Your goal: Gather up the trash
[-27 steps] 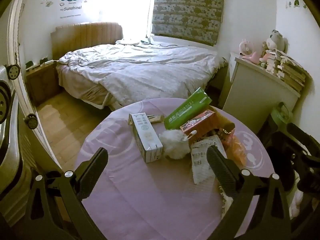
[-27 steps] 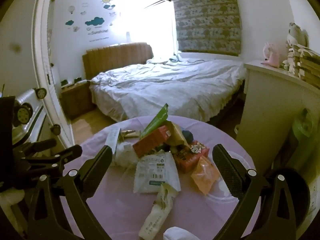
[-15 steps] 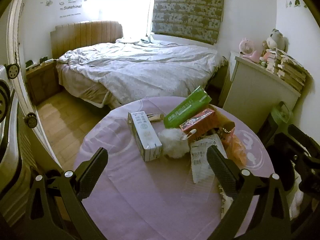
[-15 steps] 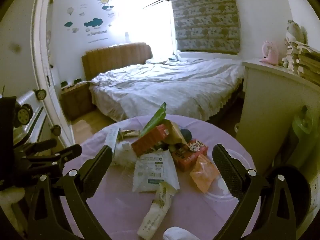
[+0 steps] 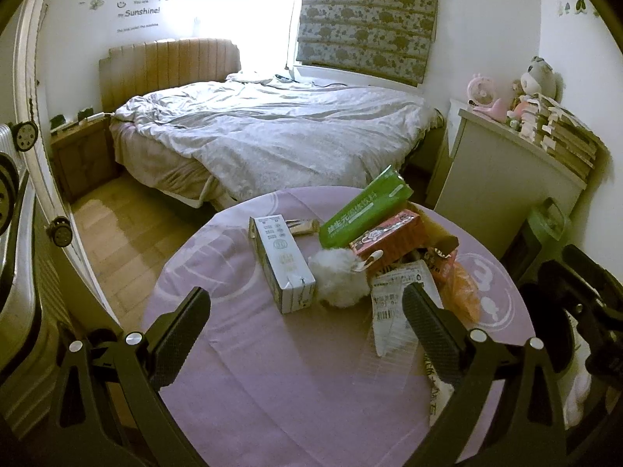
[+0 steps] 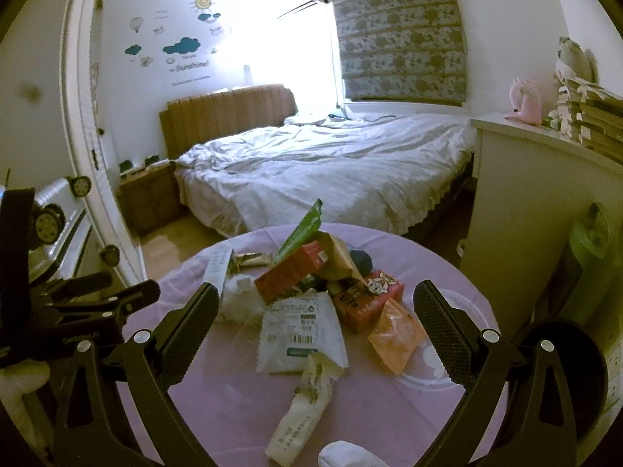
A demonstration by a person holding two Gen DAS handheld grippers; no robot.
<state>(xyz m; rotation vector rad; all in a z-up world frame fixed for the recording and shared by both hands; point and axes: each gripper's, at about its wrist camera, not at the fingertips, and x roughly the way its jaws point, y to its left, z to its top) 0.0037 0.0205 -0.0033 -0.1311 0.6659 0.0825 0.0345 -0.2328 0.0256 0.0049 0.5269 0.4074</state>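
Across the lower part of each wrist view we are logging two claws, both spread as wide as they go and pinching nothing.

Item: left gripper (image 5: 305, 309). Its fingers are framing bare purple cloth at the lower centre of its frame, touching no object. We are judging it to be hovering short of the heap, angled down for a first pick.

Item: right gripper (image 6: 316, 302). Its jaws are standing wide, bracketing the near edge of the heap in its frame, clear of everything. The left tool is showing at the left edge of this view.

Item: round table (image 5: 249, 397), purple-covered, carrying all the trash in one loose pile toward the centre right of the left view.

Item: white carton (image 5: 281, 262), lying on its side at the pile's left edge, apart enough for a clean grasp.

Item: white fluffy wad (image 5: 342, 282), just beside the carton's near end.

Item: green packet (image 5: 366, 208), propped tilted on a red-orange box (image 5: 389, 239); we are reading it as leaning, not standing.

Item: white labelled pouch (image 6: 301, 329), lying flat at the pile's near side, centre of the right view.

Item: orange wrapper (image 6: 395, 334), to the pouch's right, and a crumpled white wrapper (image 6: 307, 401) below it, nearest the right claw.

Item: dark round bin (image 6: 564, 369), lower right of the right view, beside the table; we are taking it for the trash's destination, though its inside is hidden.
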